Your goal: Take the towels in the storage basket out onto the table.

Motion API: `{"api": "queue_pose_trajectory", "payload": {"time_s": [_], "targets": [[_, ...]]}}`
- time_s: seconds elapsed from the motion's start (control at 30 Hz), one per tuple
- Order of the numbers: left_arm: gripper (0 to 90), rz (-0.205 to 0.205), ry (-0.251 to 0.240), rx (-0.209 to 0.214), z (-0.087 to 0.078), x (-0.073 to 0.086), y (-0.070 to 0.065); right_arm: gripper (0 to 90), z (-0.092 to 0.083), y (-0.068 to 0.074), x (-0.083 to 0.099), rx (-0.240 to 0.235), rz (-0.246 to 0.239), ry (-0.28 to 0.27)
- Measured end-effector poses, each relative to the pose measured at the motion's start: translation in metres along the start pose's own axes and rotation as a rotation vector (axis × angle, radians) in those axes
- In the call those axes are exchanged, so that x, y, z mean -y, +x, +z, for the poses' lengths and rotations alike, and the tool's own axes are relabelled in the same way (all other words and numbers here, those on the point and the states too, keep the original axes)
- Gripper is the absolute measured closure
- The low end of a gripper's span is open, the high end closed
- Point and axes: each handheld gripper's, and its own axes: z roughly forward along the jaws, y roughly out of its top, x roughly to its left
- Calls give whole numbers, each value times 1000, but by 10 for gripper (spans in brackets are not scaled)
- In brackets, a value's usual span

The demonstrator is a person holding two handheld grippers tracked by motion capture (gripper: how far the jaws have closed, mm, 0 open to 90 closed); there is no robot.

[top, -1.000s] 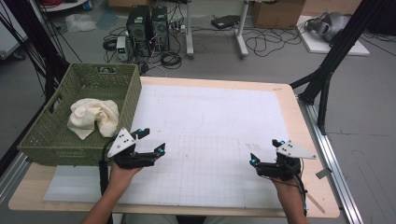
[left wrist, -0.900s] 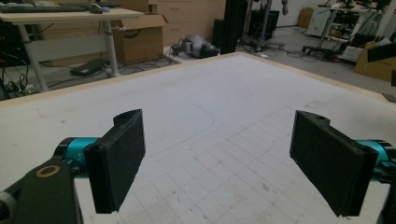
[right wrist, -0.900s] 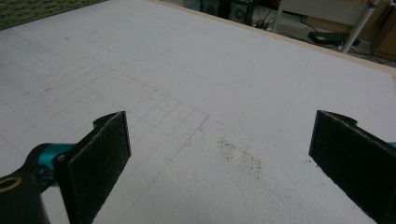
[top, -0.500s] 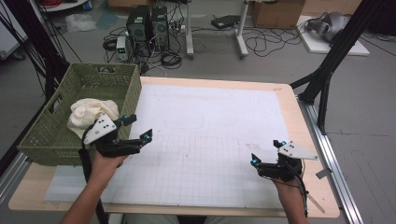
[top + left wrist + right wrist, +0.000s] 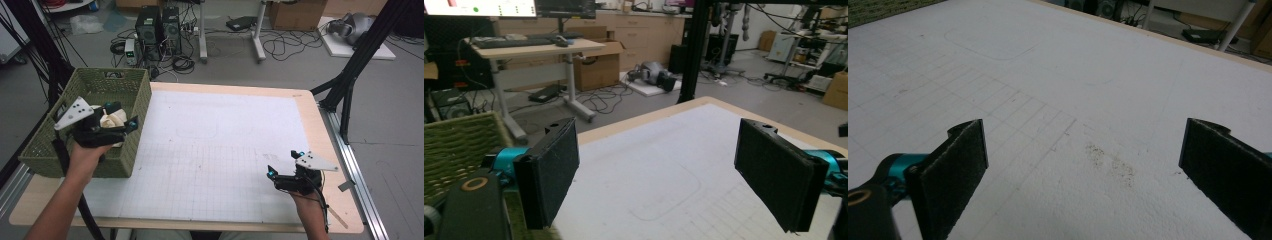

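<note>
A green woven basket (image 5: 127, 95) stands at the table's left edge, and a cream cloth (image 5: 116, 118) lies bunched inside it. My left gripper (image 5: 122, 116) hovers over the basket just above the cloth. Its jaws are open wide, and nothing lies between them in the left gripper view (image 5: 664, 175). The basket's weave (image 5: 454, 150) shows at that view's left. My right gripper (image 5: 284, 164) rests low over the white gridded mat (image 5: 225, 140) near the front right corner. It is open and empty in the right gripper view (image 5: 1083, 170).
The mat covers most of the wooden table (image 5: 320, 135). A faint rounded outline (image 5: 993, 42) is drawn on it, with a small dirty smudge (image 5: 1108, 162) ahead of the right gripper. Computers and cables (image 5: 160, 25) sit on the floor beyond the table.
My left gripper has travelled left and away from the mat's front to above the basket and the cloth, staying open. The right gripper has stayed in place.
</note>
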Motion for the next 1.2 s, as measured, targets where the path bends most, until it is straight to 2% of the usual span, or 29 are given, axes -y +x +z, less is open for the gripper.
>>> {"api": "queue_pose_trajectory", "payload": {"time_s": [0.03, 0.07, 0.13, 0.2, 0.27, 0.3, 0.33, 0.37, 0.4, 0.43, 0.57, 0.6, 0.67, 0.7, 0.73, 0.77, 0.8, 0.83, 0.9, 0.93, 0.97, 1.0, 1.07, 1.1, 1.13, 1.17, 1.2], "targets": [[184, -9, 0, -19, -2, -5, 10, 45, 0, 0, 0, 0, -3, 1], [185, -9, 0, -19, -2, -5, 10, 45, 0, 0, 0, 0, -3, 1], [185, -17, 4, -36, -4, -8, 18, 45, 0, 0, 0, 0, -2, 2], [185, -30, 12, -68, -6, -11, 34, 45, 1, -1, 0, -2, 1, 0], [185, -34, 16, -77, -7, -11, 38, 45, 1, -1, 1, -2, -1, 0], [185, -48, 37, -108, -6, -10, 50, 45, 1, -1, 1, -1, 0, 1], [185, -48, 37, -108, -6, -10, 50, 45, 1, -1, 1, -1, 0, 1], [188, -59, 61, -129, -5, -9, 62, 45, 2, 0, 1, -3, 0, 6], [195, -59, 61, -129, -5, -9, 62, 45, 2, 0, 0, -4, -2, 4], [198, -70, 75, -140, -4, -7, 67, 45, 2, 0, 0, -5, 2, 7], [194, -107, 142, -199, 1, 2, 90, 45, 4, 1, 0, -5, -5, 7], [191, -127, 175, -231, 5, 7, 100, 45, 4, 2, 0, -9, -4, 7], [189, -137, 186, -242, 7, 9, 104, 45, 4, 2, 0, -8, -9, 8], [185, -159, 236, -278, 12, 16, 113, 45, 4, 2, 0, -9, -11, 7], [182, -159, 236, -278, 12, 16, 113, 45, 5, 2, 0, -10, -8, 7], [181, -186, 266, -298, 16, 21, 120, 45, 5, 2, 0, -11, -8, 9], [181, -186, 266, -298, 16, 21, 120, 45, 5, 2, 0, -12, -5, 12], [182, -202, 298, -316, 20, 27, 126, 45, 5, 2, 0, -12, -7, 13], [183, -206, 334, -330, 24, 31, 130, 45, 5, 2, 0, -12, -7, 14], [184, -206, 334, -330, 24, 31, 130, 45, 5, 2, 0, -12, -1, 13], [184, -203, 368, -347, 27, 35, 132, 45, 5, 2, 0, -12, -1, 13], [188, -201, 425, -377, 32, 41, 137, 45, 5, 1, 0, -14, -3, 14], [188, -205, 439, -388, 33, 43, 138, 45, 6, 1, 0, -13, -5, 14], [188, -208, 483, -416, 37, 50, 143, 45, 5, 1, 0, -11, -3, 17], [188, -204, 506, -431, 39, 53, 144, 45, 5, 0, 1, -11, -4, 16], [188, -204, 506, -431, 39, 53, 144, 45, 5, 0, 1, -11, -4, 16], [188, -203, 526, -437, 41, 56, 145, 45, 5, 0, 1, -9, -5, 16]]}}
